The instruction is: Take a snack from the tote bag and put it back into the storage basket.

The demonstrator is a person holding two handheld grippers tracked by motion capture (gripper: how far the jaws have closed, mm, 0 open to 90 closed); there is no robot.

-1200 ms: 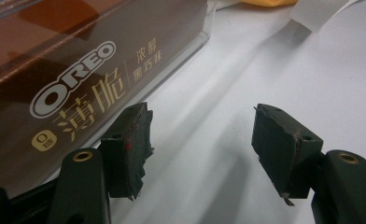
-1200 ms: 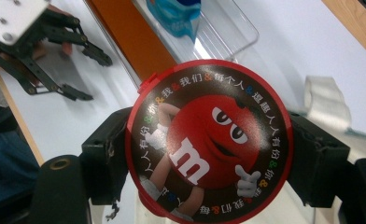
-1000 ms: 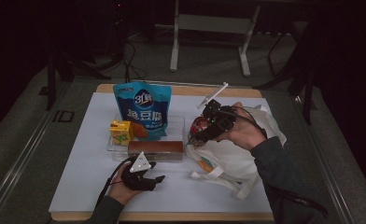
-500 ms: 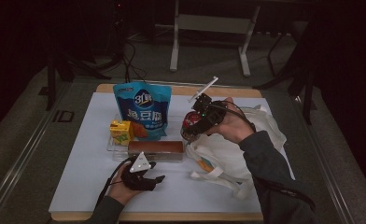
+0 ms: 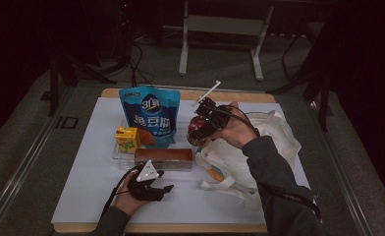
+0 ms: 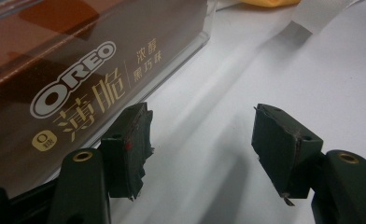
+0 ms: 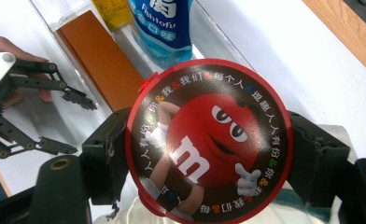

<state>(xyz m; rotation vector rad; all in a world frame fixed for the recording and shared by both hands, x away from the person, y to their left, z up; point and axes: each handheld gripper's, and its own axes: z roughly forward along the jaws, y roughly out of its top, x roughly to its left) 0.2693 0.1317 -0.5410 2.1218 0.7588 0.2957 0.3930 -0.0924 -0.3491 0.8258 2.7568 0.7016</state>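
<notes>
Right tool (image 7: pixel 209 158) around red M&M's tin (image 7: pixel 208 140), above white bag (image 5: pixel 249 157).

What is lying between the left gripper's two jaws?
Nothing: in the left gripper view, bare white table shows between the open left gripper jaws; the Oreo box sits beside them.

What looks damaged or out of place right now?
The left gripper pads look chipped and ragged at the edges. The Oreo box, blue pouch and tote look orderly; the right gripper grips the M&M tin squarely.
</notes>
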